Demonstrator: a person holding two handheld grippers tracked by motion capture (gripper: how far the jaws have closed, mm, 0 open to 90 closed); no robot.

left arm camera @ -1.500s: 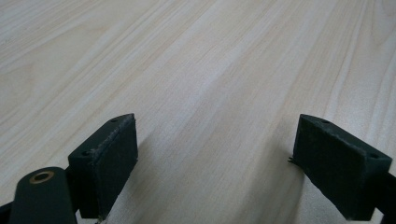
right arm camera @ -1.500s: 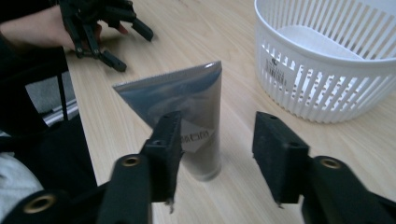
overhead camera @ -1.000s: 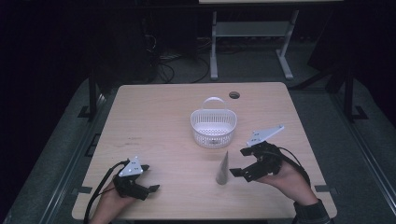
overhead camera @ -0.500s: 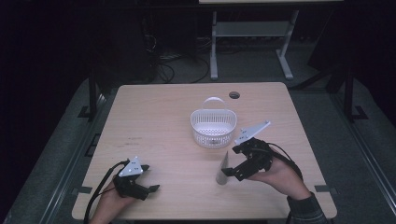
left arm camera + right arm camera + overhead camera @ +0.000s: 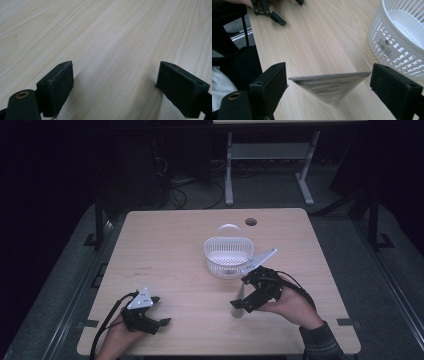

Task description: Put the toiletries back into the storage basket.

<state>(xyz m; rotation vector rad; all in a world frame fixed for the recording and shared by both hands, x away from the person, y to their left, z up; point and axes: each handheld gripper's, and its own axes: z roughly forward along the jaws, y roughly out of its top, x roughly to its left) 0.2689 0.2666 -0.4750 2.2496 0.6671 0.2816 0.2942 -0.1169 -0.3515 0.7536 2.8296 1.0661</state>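
right now the right gripper (image 5: 239, 304) is lowered around a small silvery pouch (image 5: 329, 86) that stands upright on the table (image 5: 165, 250), wide sealed edge uppermost and narrowing toward its foot. seen along the right gripper's own jaws, the pouch's serrated top edge spans nearly the whole gap between them: one end sits just beside the left pad, the other end just short of the right pad. the jaws stand apart and are not yet pressing on it, so the pouch seems to stay up by itself. lining the flat edge up across the gap looks deliberate, since closing along that line would pinch the stiff seal rather than crush the soft body.

just beyond the right gripper, off to its far right, stands a white slotted basket (image 5: 229, 256) with a hoop handle, close enough that it looks like the likely place for the pouch; it appears empty inside.

meanwhile the left gripper (image 5: 159, 311) rests low near the table's near edge, well apart from the pouch and the basket. its jaws are spread wide over bare wood with nothing between them, which reads as parked out of the way so the right hand has room to work.

my judgement is that the step in hand is the approach to a grasp, with the squeeze not yet made.
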